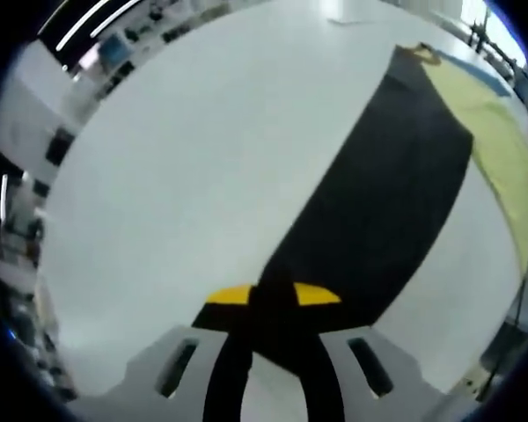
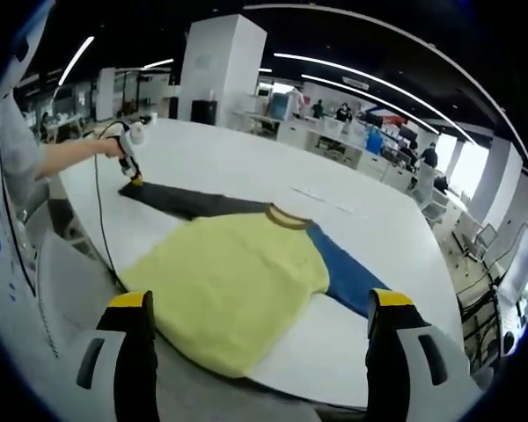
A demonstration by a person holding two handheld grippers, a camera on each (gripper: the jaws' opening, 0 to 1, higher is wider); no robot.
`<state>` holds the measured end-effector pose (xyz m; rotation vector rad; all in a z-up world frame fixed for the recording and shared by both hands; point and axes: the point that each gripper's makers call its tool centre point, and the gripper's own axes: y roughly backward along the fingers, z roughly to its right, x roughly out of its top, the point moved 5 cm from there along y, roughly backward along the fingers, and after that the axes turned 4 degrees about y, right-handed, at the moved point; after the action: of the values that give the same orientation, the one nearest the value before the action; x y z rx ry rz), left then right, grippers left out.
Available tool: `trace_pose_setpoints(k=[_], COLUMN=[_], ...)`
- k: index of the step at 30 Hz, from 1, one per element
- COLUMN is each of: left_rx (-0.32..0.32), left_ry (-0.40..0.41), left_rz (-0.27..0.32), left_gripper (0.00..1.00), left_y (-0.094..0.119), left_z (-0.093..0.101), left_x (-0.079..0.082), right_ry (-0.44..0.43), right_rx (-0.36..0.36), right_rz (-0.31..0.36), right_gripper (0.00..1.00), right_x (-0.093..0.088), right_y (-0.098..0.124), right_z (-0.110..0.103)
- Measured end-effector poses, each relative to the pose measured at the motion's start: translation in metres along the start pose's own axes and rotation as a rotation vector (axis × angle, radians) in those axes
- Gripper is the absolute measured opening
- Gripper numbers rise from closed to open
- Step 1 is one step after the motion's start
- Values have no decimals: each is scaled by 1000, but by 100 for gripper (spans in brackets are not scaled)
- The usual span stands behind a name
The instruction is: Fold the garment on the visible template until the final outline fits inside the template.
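Observation:
A yellow garment (image 2: pixel 233 281) with a brown collar (image 2: pixel 286 217) lies flat on the white table (image 2: pixel 246 158). Its black sleeve (image 2: pixel 194 202) stretches toward the far left and its blue sleeve (image 2: pixel 348 277) points right. A person's hand holds my left gripper (image 2: pixel 134 174) at the black sleeve's end. In the left gripper view, my left gripper (image 1: pixel 273 294) is shut on the black sleeve (image 1: pixel 378 202), which runs up to the yellow body (image 1: pixel 502 149). My right gripper (image 2: pixel 260 303) hovers open over the near table edge, nothing between its yellow-tipped fingers.
A black cable (image 2: pixel 101 229) drops from the left gripper along the table's left edge. A person's arm (image 2: pixel 66 156) reaches in from the left. Desks, shelves and people stand far behind the table, and chairs (image 2: pixel 475 242) are at the right.

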<state>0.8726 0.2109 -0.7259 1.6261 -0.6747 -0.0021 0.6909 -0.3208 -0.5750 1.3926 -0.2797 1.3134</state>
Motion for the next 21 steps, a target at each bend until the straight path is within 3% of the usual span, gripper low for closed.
trace_pose_setpoints(k=[13,17,21], left_rx=[-5,-39,-76], left_ry=[-22,-35,-62], left_rz=[93,159,185], left_gripper=[30,38,47], left_y=[33,48,56], left_z=[10,29,49], left_x=[8,17,16], right_ry=[14,10,6], right_rx=[-8,-36,-55], right_rz=[16,23,22], right_gripper=[100,100,100], right_x=[-10,-13,-18], right_y=[4,7,11], right_z=[10,21,29])
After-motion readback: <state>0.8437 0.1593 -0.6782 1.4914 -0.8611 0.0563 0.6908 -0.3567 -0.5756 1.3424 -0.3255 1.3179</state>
